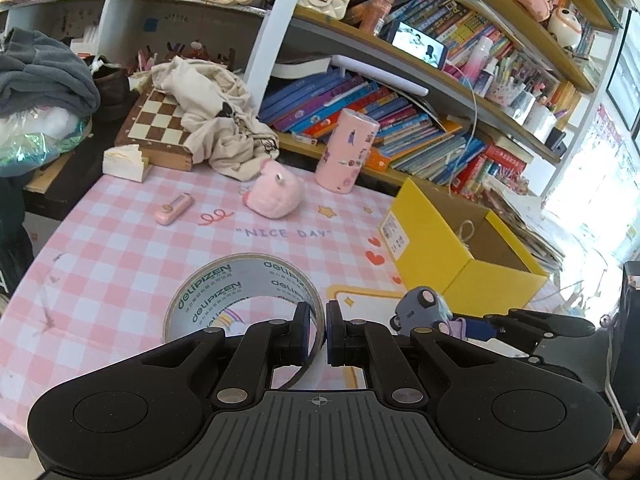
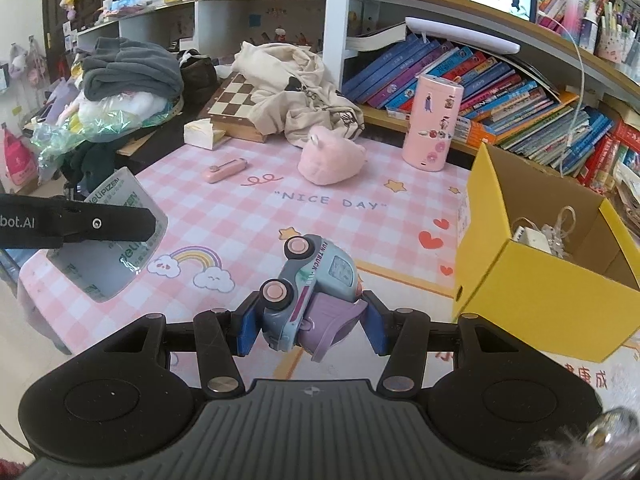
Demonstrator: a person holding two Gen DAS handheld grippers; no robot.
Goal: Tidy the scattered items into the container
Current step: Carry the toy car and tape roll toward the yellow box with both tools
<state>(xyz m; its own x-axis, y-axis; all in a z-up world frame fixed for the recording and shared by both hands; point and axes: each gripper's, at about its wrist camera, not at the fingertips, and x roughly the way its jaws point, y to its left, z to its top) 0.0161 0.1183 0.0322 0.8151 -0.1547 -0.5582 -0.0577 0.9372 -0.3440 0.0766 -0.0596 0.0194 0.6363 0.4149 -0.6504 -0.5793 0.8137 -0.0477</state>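
- Left gripper: jaws nearly together, pinching the wall of a roll of tape between the blue pads. One pad sits inside the ring, the other outside.
- The tape roll is clear of the table in the right wrist view, hanging from the left gripper's finger at the left edge of that picture.
- Right gripper: jaws narrowly apart and clamped on a toy truck. The truck is tipped, its wheels toward the left pad, with a purple part hanging below between the fingers.
- Yellow box: stands open on the right side of the table, just beside the right gripper. White cable and small pale items lie in its bottom.
- Table: covered by a pink checked cloth printed "NICE DAY".
- Items still on the cloth: a pink plush toy near the far middle, a small pink stick-shaped gadget left of it, and a tall pink canister with stickers, upright at the far right.
- Behind these: a chessboard partly covered by a crumpled beige garment; a white tissue pack lies just beside the board.
- Bookshelves packed with books line the rear.
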